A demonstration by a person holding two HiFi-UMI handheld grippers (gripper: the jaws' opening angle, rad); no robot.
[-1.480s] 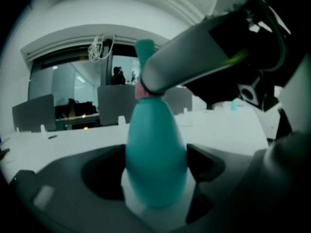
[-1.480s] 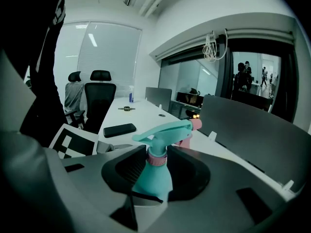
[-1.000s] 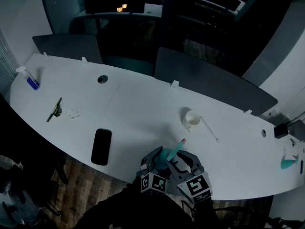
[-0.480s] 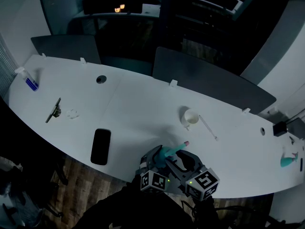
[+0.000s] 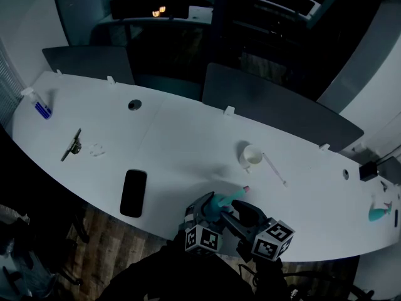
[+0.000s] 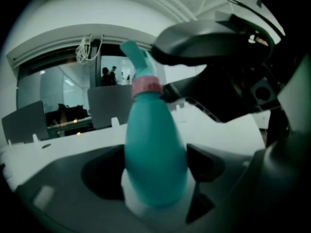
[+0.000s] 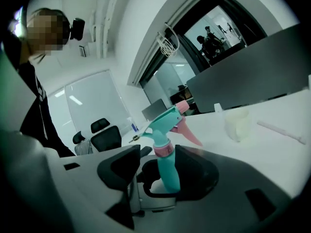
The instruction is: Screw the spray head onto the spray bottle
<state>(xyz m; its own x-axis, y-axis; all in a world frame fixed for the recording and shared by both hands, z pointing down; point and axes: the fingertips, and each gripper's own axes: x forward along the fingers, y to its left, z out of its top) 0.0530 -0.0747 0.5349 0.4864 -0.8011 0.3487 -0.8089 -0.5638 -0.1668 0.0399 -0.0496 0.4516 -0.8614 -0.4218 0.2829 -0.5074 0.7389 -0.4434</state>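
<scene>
A teal spray bottle is held up at the near edge of a white desk. Its body is clamped between the fingers of the left gripper. The spray head sits on the neck, with its pink collar down in place. The right gripper has just been opening, and its fingers flank the collar without pressing it. The screwing looks nearly or fully done, though how tight it is cannot be seen.

On the curved white surface a black phone lies near the front edge, a white cup stands just beside a thin white stick, and a small blue-labelled bottle, a slim dark tool and a round hole lie toward the left.
</scene>
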